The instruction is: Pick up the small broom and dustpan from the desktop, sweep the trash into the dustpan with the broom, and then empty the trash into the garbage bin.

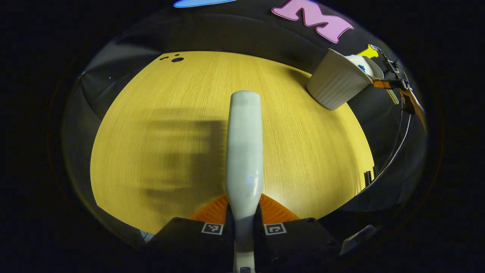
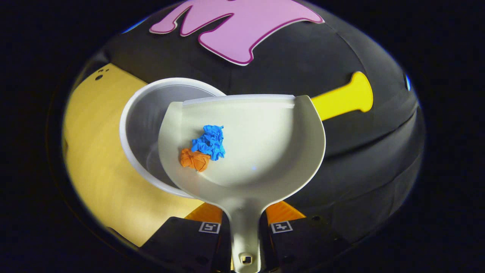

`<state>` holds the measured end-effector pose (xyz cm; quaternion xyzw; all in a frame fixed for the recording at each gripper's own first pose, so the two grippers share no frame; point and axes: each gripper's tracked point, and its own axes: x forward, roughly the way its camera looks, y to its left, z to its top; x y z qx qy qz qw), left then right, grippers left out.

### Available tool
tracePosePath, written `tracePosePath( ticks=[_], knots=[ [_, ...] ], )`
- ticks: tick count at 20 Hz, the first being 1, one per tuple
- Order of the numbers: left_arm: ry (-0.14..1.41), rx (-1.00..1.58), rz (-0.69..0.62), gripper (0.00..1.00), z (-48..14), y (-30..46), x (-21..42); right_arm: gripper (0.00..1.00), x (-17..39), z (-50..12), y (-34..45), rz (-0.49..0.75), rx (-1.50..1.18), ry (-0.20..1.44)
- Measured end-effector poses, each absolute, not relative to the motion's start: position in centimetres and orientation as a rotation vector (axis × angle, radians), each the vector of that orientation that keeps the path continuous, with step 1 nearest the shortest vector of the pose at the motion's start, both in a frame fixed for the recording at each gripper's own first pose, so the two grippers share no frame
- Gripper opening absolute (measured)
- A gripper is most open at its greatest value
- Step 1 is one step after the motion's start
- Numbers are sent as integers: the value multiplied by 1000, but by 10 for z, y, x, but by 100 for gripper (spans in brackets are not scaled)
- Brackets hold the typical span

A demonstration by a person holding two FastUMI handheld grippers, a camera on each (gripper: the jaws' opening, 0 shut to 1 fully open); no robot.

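My left gripper [image 1: 243,222] is shut on the white broom handle [image 1: 244,151], which juts forward over the yellow wooden desktop [image 1: 151,132]; its bristles are hidden. At the desk's far right corner stands the ribbed white garbage bin [image 1: 337,85], with the dustpan [image 1: 364,65] held above its mouth by the other gripper. In the right gripper view, my right gripper [image 2: 244,223] is shut on the handle of the white dustpan [image 2: 265,151]. A crumpled blue paper [image 2: 209,142] and an orange paper [image 2: 194,159] lie in the pan. The pan overlaps the open bin [image 2: 146,125] below it.
The desktop [image 2: 94,170] ends in rounded edges, with black booth cloth beyond. Small dark holes [image 1: 176,59] mark the desk's far left corner. A cable [image 1: 398,144] and a hand [image 1: 415,104] trail off beyond the right edge.
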<state>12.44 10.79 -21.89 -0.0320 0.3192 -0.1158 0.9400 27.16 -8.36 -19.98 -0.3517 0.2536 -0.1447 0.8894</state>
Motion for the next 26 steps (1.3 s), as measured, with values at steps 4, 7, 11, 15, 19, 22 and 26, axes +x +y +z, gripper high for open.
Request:
tracePosePath(
  ticks=[4,7,11,15,19,22,26],
  knots=[
    [643,-62,-244,23,-213,109,121,33,266,-188,-88,-384,-914,471],
    [648,-50,-244,25,-214,109,118,33,265,-182,-91,-433,-1020,445],
    [659,-48,-250,25,-223,105,116,33,269,-176,-90,-499,-1143,405],
    [684,-113,-271,25,-236,92,111,33,268,-173,-88,-540,-1196,384],
    [709,-99,-265,25,-248,92,110,33,271,-168,-87,-578,-1314,365],
    [711,-105,-277,25,-246,92,110,33,278,-159,-80,-567,-1514,307],
    [703,-119,-277,25,-243,89,110,33,275,-158,-63,-562,-1620,243]
  ],
)
